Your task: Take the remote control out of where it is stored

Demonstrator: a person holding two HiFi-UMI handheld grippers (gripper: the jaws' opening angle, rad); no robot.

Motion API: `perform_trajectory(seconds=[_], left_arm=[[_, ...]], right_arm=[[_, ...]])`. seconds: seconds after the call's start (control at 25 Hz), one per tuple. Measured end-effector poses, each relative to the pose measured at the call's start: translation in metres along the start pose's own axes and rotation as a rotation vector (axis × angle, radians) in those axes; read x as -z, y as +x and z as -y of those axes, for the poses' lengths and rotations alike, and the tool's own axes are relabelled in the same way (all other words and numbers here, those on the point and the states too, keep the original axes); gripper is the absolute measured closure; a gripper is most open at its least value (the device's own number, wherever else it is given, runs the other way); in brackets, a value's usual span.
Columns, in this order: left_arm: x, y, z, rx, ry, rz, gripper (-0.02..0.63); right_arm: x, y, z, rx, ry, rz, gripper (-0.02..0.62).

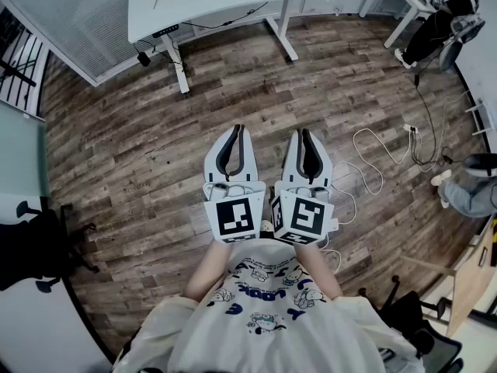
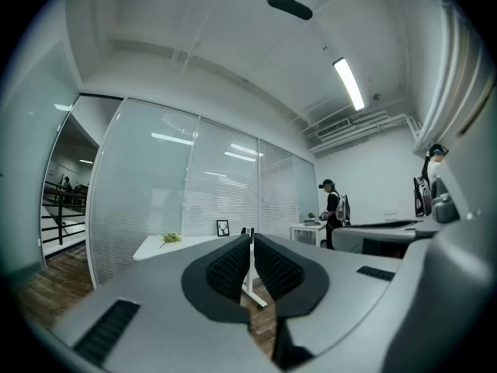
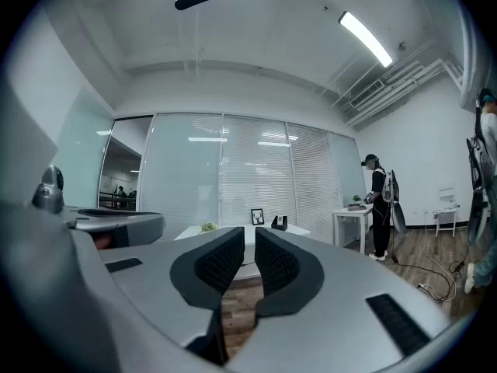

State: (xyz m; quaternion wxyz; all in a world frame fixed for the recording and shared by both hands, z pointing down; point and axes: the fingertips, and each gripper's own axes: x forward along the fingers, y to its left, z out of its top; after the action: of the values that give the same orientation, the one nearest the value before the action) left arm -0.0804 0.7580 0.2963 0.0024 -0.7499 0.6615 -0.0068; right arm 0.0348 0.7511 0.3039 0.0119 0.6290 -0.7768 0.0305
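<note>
The left tongs [image 1: 238, 130] and right tongs [image 1: 300, 134] are side by side over the wood floor [image 1: 140, 154], both clenched on nothing. Well ahead of them stands the table [image 1: 217, 2], with a black holder [image 3: 279, 222] on it. The remote is too small to make out.
</note>
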Motion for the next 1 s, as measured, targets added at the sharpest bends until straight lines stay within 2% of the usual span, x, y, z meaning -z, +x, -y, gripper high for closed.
perform_trajectory(seconds=[0.2, 0.56, 1.0], left_arm=[[-0.004, 0.015, -0.001, -0.004, -0.033, 0.026, 0.577], [0.0, 0.049, -0.018, 0.017, -0.001, -0.001, 0.577], [0.003, 0.103, -0.035, 0.063, 0.001, 0.02, 0.577]], right_arm=[[-0.001, 0.013, 0.004, 0.005, 0.001, -0.005, 0.534], [-0.002, 0.049, 0.004, 0.013, 0.007, -0.001, 0.534], [0.005, 0.104, 0.007, 0.053, 0.02, -0.002, 0.534]])
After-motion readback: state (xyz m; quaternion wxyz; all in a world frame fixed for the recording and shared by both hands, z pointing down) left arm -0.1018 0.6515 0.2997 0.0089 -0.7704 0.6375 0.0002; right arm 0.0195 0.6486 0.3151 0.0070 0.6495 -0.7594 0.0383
